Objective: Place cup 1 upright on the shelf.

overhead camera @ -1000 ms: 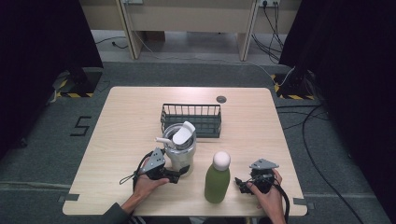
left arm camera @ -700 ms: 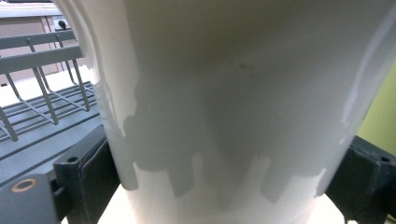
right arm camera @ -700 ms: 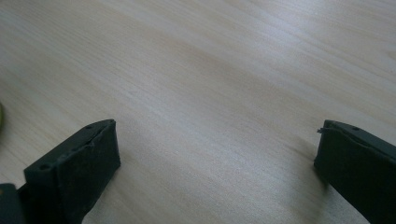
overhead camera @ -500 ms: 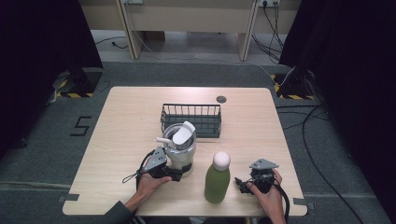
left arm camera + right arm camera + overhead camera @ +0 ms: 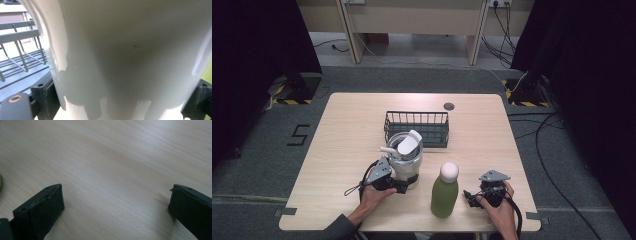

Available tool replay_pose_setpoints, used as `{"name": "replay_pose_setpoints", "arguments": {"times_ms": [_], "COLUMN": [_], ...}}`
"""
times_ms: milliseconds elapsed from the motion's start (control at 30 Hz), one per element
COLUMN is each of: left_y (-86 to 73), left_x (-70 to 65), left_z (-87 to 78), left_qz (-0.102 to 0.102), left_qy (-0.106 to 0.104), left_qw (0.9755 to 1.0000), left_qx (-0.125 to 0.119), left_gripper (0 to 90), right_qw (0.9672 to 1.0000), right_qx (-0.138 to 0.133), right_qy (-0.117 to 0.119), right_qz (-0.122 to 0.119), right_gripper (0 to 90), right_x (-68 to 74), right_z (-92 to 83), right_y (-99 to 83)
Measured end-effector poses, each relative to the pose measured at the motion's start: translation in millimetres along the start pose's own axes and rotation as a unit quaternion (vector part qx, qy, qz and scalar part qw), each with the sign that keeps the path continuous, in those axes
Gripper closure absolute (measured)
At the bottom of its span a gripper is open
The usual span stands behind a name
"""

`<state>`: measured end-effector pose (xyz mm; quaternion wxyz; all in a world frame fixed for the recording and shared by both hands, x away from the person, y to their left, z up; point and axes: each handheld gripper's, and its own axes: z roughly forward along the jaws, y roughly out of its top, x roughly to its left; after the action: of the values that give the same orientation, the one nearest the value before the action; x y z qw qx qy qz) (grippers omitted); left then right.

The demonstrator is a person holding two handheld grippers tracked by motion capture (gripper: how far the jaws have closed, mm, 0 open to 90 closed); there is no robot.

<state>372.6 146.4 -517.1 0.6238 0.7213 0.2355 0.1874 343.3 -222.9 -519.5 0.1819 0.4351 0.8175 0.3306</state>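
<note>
Standing on the table [image 5: 337, 130] are one white jug [image 5: 404, 160], one green bottle [image 5: 445, 192] and one wire basket [image 5: 417, 127]. The left gripper [image 5: 120, 100] grasps the jug; the right gripper [image 5: 115, 210] gapes empty.

Your left gripper [image 5: 404, 186] sits near the table's front edge, jaws spread against the base of the white jug [image 5: 404, 159], one on each side. Your right gripper [image 5: 469, 196], near the front right corner, rests low, jaws wide apart over bare wood, pointing left.
</note>
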Motion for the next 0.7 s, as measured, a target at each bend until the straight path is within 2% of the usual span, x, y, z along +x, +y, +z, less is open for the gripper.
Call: {"name": "replay_pose_setpoints", "arguments": {"times_ms": [200,500,633,700], "left_y": [2.2,15.6,23.7,27.4], "left_x": [-1.3,1.4,6.6,8.1], "left_z": [0.5,-5.1,-7.5,-8.5], "left_qz": [0.013,0.002,-0.006,-0.003], "left_qy": [-0.005,-0.008,-0.012,-0.011], "left_qw": [0.9999,0.9999,0.9999,0.9999], "left_qx": [-0.003,-0.015,-0.011,-0.009], "left_gripper": [10.4,10.4,10.4,10.4], "right_qw": [1.0000,1.0000,1.0000,1.0000], "right_qx": [0.000,0.000,0.000,0.000], "right_qy": [0.001,0.001,0.001,0.001], "right_qz": [-0.001,-0.001,-0.001,-0.001], "right_gripper": [0.3,0.3,0.3,0.2], "right_x": [0.0,0.0,0.0,0.0], "right_z": [0.0,0.0,0.0,0.1], "right_y": [0.0,0.1,0.0,0.0]}}
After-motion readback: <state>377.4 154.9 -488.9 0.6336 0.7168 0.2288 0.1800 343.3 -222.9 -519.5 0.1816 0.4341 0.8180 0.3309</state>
